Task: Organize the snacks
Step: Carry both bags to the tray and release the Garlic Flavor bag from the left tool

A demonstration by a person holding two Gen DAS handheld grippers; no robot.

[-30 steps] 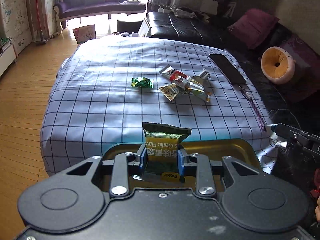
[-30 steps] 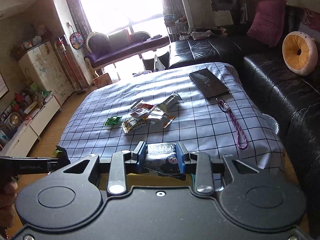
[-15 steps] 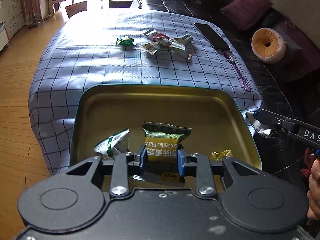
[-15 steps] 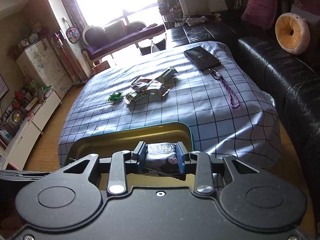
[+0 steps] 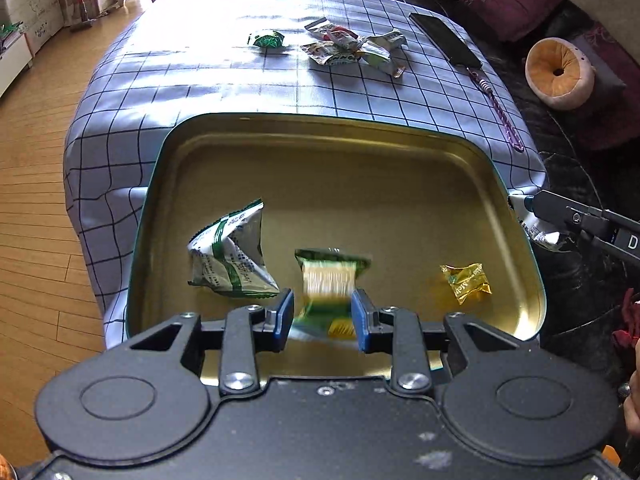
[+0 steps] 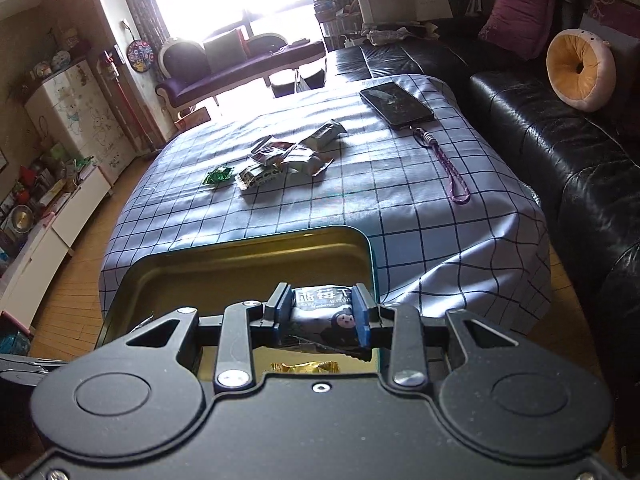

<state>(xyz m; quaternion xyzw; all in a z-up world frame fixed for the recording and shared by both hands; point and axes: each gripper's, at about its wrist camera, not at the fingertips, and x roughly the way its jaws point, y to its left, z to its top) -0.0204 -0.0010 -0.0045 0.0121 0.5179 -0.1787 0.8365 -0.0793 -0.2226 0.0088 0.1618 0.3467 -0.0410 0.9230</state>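
Observation:
A gold tin tray (image 5: 360,176) sits at the near edge of the checked table. My left gripper (image 5: 323,314) is over it with its jaws slightly apart; the green-and-yellow garlic snack packet (image 5: 330,280) between them is motion-blurred and slipping down. A white-green packet (image 5: 230,256) and a gold candy (image 5: 466,282) lie in the tray. My right gripper (image 6: 320,312) is shut on a dark blueberry snack packet (image 6: 324,308) above the tray's right corner (image 6: 360,248); it also shows at the right of the left wrist view (image 5: 536,216).
A pile of snack packets (image 5: 352,46) and a green candy (image 5: 266,38) lie mid-table. A phone (image 6: 396,104) with a purple strap (image 6: 452,172) lies at the far right. A black sofa (image 6: 560,128) runs along the right; wood floor on the left.
Both grippers rose and tilted over the tray, showing more of it. The left jaws have parted and the garlic packet is dropping. The right gripper keeps its packet.

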